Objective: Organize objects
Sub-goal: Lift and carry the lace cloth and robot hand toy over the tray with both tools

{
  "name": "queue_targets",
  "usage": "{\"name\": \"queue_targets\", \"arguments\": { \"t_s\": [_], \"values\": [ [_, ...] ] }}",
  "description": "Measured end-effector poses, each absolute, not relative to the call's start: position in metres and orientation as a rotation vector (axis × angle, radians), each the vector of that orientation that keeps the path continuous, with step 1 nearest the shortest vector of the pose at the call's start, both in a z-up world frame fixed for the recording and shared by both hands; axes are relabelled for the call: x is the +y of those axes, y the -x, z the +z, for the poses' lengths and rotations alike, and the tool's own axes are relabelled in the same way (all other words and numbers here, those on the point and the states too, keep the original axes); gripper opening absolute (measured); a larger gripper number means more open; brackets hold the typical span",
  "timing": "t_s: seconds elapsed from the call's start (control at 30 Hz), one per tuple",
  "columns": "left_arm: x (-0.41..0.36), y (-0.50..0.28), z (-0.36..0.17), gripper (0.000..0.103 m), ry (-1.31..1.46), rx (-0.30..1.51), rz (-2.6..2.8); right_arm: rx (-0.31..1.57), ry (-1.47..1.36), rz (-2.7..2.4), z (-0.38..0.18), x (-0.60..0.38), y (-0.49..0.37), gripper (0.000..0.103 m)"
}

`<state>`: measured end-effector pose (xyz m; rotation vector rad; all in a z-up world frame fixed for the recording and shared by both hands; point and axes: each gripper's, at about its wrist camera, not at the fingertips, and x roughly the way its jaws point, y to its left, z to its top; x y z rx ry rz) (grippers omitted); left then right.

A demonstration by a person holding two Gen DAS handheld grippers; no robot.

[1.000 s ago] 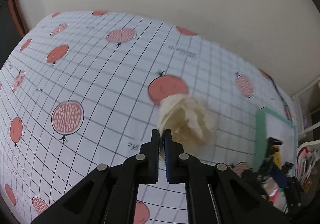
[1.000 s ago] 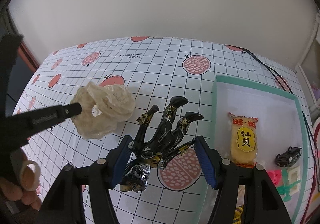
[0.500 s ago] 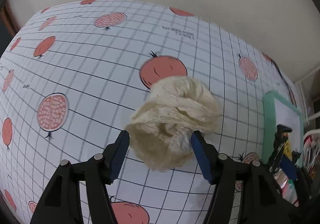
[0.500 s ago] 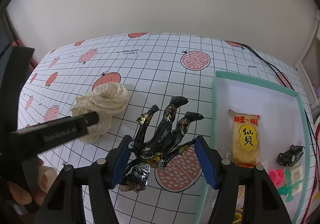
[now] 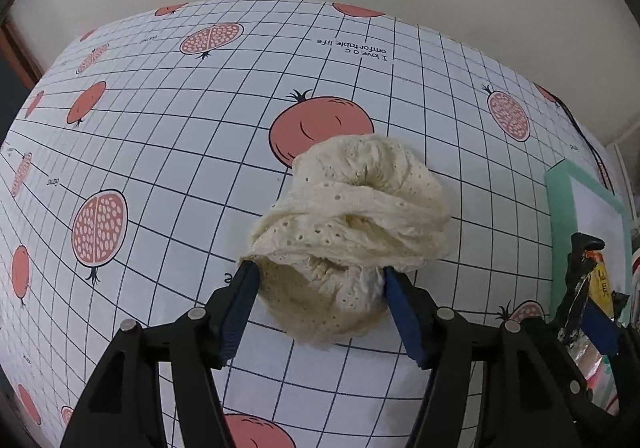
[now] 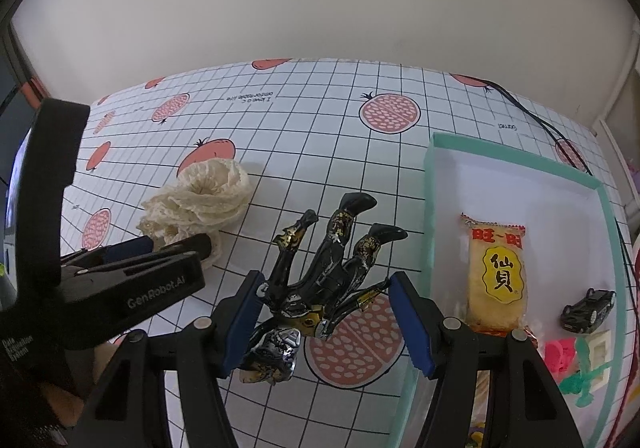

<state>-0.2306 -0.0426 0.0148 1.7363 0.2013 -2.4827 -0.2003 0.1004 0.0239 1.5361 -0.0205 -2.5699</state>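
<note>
A crumpled cream lace cloth [image 5: 352, 216] lies on the pomegranate-print tablecloth [image 5: 160, 152]. My left gripper [image 5: 320, 280] is open, its blue pads on either side of the cloth's near end. In the right wrist view the same cloth [image 6: 208, 196] sits at the left with the left gripper [image 6: 168, 244] at its near edge. A black and gold action figure [image 6: 328, 268] lies on its back, legs pointing away. My right gripper [image 6: 328, 284] is open, with the figure's torso between its fingers.
A shallow green-rimmed tray [image 6: 430, 208] stands at the right, holding a yellow snack packet [image 6: 496, 272], a small black toy car [image 6: 588, 308] and pink and green toy pieces [image 6: 568, 360]. A black cable [image 6: 540, 120] runs behind the tray. A hand holds the left gripper.
The left gripper was shut on the cloth and held it above the table. It has opened, and the cloth now rests on the table. The right gripper has barely moved.
</note>
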Motion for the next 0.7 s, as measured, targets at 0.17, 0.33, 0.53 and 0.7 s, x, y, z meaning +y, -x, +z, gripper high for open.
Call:
{"name": "queue_targets", "arguments": {
  "t_s": [0.17,0.33,0.53,0.7],
  "values": [
    [-0.043,0.229,0.017,0.055,-1.733,0.203,-2.480,-0.029,-1.540,-2.572,0.023,0.101,0.202,0.067],
    [-0.036,0.229,0.017,0.038,-1.730,0.200,-2.494,-0.031,-1.538,-2.570,0.025,0.100,0.202,0.067],
    [-0.037,0.231,0.022,0.018,-1.743,0.262,-2.502,-0.038,-1.524,-2.578,0.031,0.101,0.200,0.067],
    [-0.035,0.231,0.035,0.015,-1.717,0.302,-2.531,-0.057,-1.499,-2.595,0.040,0.105,0.198,0.067]
  ]
}}
